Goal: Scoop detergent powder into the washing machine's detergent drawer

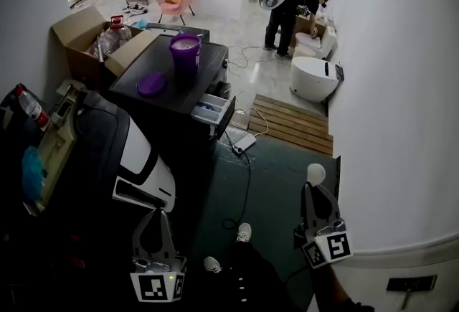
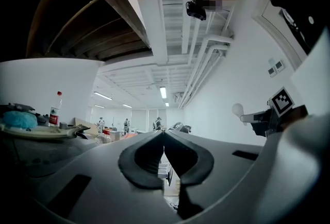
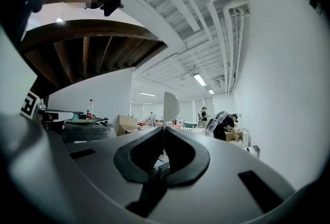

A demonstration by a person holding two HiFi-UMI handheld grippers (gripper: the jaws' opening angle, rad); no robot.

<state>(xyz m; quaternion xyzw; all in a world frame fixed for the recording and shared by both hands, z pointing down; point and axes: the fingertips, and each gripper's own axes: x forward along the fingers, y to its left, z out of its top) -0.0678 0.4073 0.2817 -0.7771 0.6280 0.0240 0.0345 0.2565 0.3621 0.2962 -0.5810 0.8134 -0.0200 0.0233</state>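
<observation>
Two grippers hang low here, well apart from the washing machine (image 1: 192, 85). Left gripper (image 2: 164, 135): jaws pressed together, nothing between them. Right gripper (image 3: 164, 133): jaws clamped tight on the handle of a white scoop (image 3: 171, 107), bowl standing upright above the tips. Up ahead, the detergent drawer (image 1: 213, 110) stands open at the dark machine's front corner. On top of the machine sits the purple detergent tub (image 1: 185, 51), uncovered, with something pale showing inside. Its purple lid (image 1: 151, 83) lies flat near it. An open cardboard box (image 1: 79, 34) stands beside the machine.
</observation>
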